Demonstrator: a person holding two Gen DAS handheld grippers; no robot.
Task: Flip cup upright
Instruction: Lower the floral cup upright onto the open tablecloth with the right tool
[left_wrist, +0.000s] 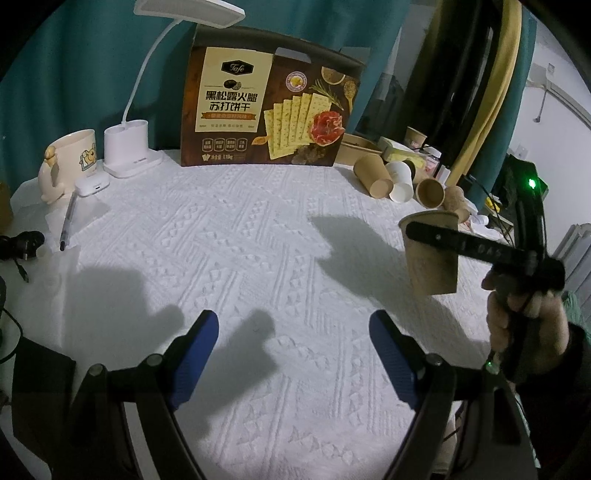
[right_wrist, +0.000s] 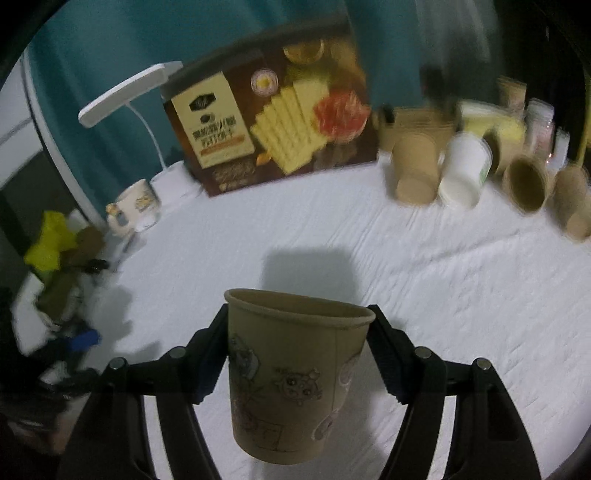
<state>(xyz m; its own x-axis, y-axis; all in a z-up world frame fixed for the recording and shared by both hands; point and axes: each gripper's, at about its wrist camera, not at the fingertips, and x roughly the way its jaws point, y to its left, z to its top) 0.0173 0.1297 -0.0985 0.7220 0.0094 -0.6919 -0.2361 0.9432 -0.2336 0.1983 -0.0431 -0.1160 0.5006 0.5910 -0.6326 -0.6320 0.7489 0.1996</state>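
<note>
The right gripper (right_wrist: 299, 354) has its fingers clenched on a brown paper cup (right_wrist: 291, 373), pressing its side walls just below the rim. The cup hangs in the air above the white textured surface (left_wrist: 258, 240), mouth up and close to upright, leaning slightly. Its inside is not visible, so whether it holds anything cannot be told. The left gripper (left_wrist: 293, 354) hovers over the bare cloth with its blue fingers (left_wrist: 195, 354) released and nothing between them.

Risks, as judgement: thin paper walls may buckle under the squeeze, letting the cup slip or dent. Let go while it leans or is clear of the cloth, it could tip onto its side. The raised weave of the cloth gives an uneven footing.

At the far right edge several other paper cups (right_wrist: 461, 173) lie on their sides, brown ones and a white one; the mouths that face the camera look empty. A cream mug (left_wrist: 75, 155) stands upright at the far left; its contents are hidden.
</note>
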